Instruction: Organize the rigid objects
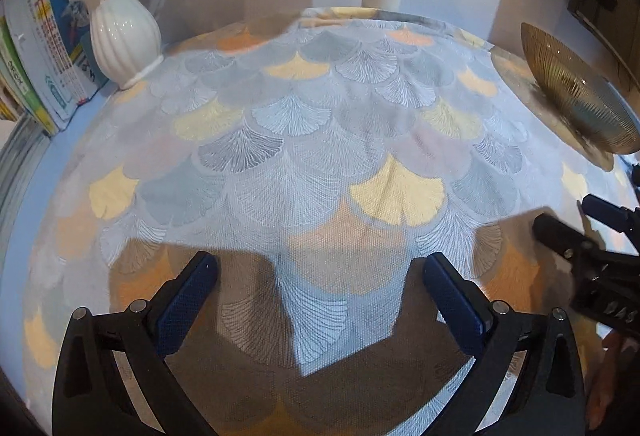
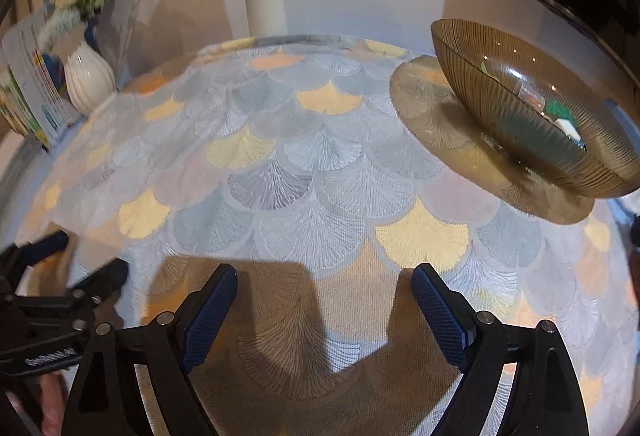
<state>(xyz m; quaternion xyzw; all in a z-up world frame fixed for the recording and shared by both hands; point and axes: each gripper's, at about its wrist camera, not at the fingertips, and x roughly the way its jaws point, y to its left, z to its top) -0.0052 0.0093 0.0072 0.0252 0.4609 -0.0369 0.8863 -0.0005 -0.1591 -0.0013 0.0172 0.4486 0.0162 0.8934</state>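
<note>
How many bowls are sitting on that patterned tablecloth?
1. A ribbed amber glass bowl sits at the far right of the tablecloth, across from the white vase at the far left. Others could lie outside both views.

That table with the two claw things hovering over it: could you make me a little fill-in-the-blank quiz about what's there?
1. The white ribbed vase holds ____.
2. The amber ribbed glass bowl sits toward the ____ side of the tablecloth.
3. The left gripper and the right gripper both have their jaws ____, holding nothing.
4. Beside the vase, leaning at the table's left edge, stand some ____.

Missing words: flowers; right; open; books
</note>
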